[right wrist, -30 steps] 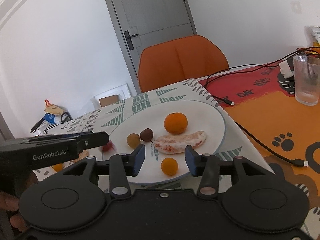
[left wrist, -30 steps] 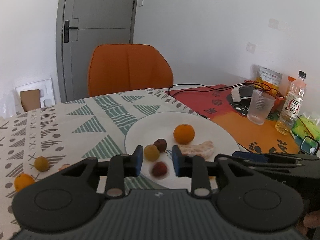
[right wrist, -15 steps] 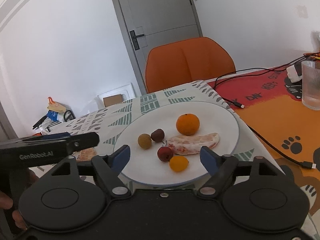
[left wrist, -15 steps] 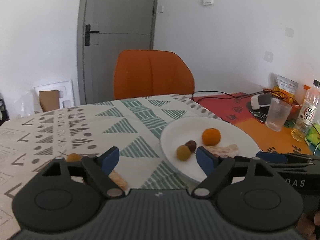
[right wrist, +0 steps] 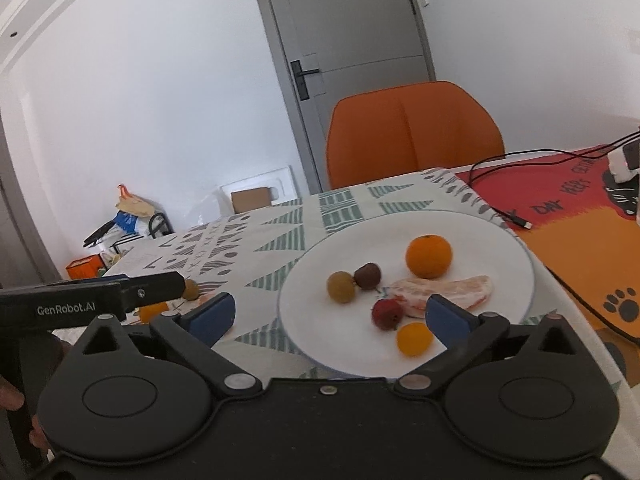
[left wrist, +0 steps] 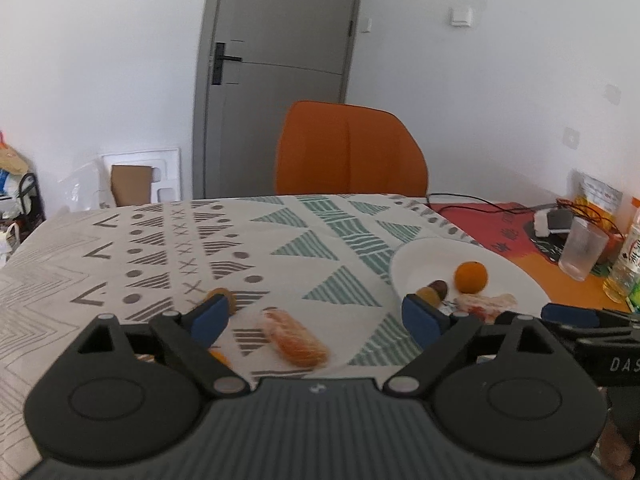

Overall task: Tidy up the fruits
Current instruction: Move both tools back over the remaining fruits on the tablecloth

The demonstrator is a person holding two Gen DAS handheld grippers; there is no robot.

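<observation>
While both sets of jaws were opening, I held the left hand-held gripper [left wrist: 314, 318] spread wide over the patterned surface [left wrist: 168, 240] with nothing gripped; a peeled orange segment [left wrist: 294, 338] lay on the cloth between its blue pads [left wrist: 210, 316], apart from both. A small brownish-yellow fruit [left wrist: 224, 295] sat just behind the left pad, and a bit of another orange fruit [left wrist: 219, 357] peeked out below that finger.

My right hand-held gripper [right wrist: 328, 314] was also wide apart and empty, pointed at the near edge of the white plate [right wrist: 500, 240]. On the plate I could see a whole orange [right wrist: 429, 256], a yellowish round fruit [right wrist: 341, 287] touching a dark brown one [right wrist: 368, 275], a large peeled segment [right wrist: 448, 292], a red fruit [right wrist: 387, 313] and a small orange-yellow fruit [right wrist: 414, 339] nearest me. The red and small orange-yellow fruits lay in the gap between the right pads [right wrist: 452, 318], untouched.

Beyond the surface stood an orange chair [right wrist: 412, 132] before a grey door [right wrist: 348, 32]. To the right of the plate lay a red and orange mat [right wrist: 580, 240] with a black cable [right wrist: 504, 212] across it, and in the left view a clear cup [left wrist: 582, 254] stood on that mat.
</observation>
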